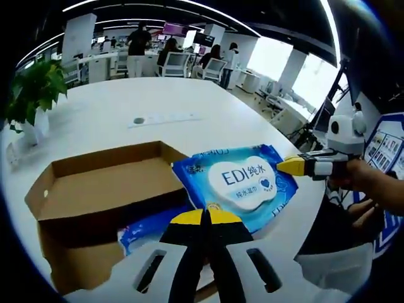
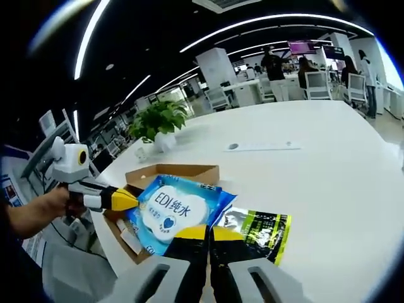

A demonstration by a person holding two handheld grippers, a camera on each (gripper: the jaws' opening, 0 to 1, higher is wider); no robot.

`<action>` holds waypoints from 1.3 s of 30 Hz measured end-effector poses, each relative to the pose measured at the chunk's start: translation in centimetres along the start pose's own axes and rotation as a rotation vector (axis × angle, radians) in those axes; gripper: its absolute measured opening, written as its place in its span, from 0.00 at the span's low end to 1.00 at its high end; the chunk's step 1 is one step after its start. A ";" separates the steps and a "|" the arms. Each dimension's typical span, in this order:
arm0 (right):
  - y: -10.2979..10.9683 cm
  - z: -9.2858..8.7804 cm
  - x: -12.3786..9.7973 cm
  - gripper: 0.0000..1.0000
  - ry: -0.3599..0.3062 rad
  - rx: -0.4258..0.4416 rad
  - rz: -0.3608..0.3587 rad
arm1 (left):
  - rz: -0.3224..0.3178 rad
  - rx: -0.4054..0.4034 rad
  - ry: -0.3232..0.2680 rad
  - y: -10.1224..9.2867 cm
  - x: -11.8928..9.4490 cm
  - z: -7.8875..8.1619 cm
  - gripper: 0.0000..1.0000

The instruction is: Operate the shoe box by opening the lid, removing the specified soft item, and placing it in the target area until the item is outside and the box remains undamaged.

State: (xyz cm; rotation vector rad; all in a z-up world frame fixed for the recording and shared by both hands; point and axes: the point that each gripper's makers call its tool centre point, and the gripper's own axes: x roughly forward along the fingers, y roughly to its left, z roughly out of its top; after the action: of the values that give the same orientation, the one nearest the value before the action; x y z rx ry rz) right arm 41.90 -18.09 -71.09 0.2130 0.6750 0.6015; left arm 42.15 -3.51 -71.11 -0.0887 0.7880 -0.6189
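My left gripper (image 1: 205,214) pinches the blue plastic wet-wipe pack (image 1: 243,183) lying over the open brown cardboard box (image 1: 101,189). My right gripper (image 2: 208,232) sits pressed together beside the pack, at a black-and-green foil packet (image 2: 262,232).

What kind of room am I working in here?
Most likely an open-plan office: rows of desks with white office chairs and people behind, a long white table under strip ceiling lights, and a potted green plant.

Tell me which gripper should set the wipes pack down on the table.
Probably the right gripper: it holds the wipes pack nearest the bare table; the left gripper sits over the box.
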 end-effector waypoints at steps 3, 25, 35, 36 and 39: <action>-0.7 0.1 -0.6 0.00 -0.005 0.009 -0.007 | -0.009 0.008 -0.003 -0.9 0.6 0.4 0.00; -6.2 -0.7 -0.6 0.00 0.021 0.026 -0.057 | -0.045 0.037 0.010 -3.2 5.9 0.3 0.00; -8.3 -1.8 1.6 0.00 0.062 0.034 -0.043 | -0.025 0.058 0.062 -2.3 8.5 -1.1 0.00; -8.4 -1.9 1.7 0.00 0.064 0.034 -0.042 | -0.024 0.063 0.068 -2.3 8.7 -1.2 0.00; -8.9 -2.3 2.3 0.00 0.075 0.035 -0.037 | -0.017 0.087 0.089 -2.0 9.5 -1.7 0.00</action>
State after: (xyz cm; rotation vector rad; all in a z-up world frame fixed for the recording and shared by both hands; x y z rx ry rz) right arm 45.86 -23.98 -77.36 0.2112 0.7612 0.5645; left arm 45.12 -10.16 -77.75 0.0121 0.8455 -0.6766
